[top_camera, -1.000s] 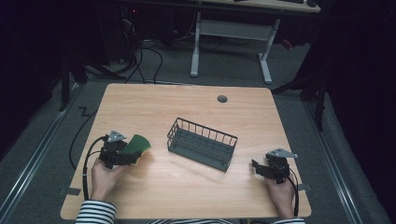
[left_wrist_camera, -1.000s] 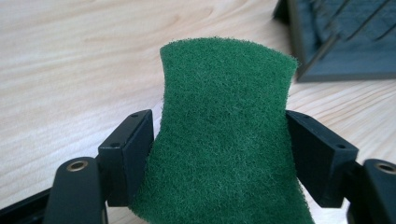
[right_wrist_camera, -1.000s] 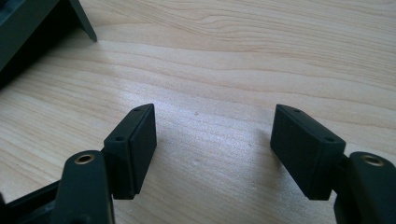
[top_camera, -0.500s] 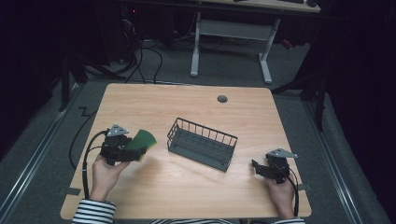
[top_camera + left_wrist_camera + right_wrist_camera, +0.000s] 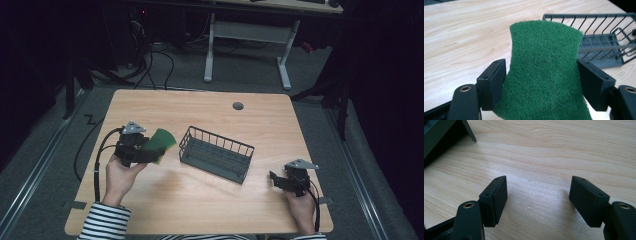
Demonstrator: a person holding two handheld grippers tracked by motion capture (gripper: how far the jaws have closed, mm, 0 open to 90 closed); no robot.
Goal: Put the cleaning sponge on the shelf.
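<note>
Left gripper view: my left gripper (image 5: 541,82) clamps the green scouring pad (image 5: 544,72) by its side edges, above the counter's (image 5: 200,205) left half beside the wire basket (image 5: 216,152). Light, soft, bowing; grip low. My right gripper (image 5: 539,200) gapes empty.

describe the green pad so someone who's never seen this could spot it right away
On the wooden table, look left of the dark wire basket at its middle. There the left gripper pinches a scouring pad by its edges: the only green, fuzzy thing here.

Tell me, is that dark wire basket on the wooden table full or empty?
Empty. The dark wire basket shows only its bare slatted floor; the green scouring pad is outside it, clamped in the left gripper.
</note>
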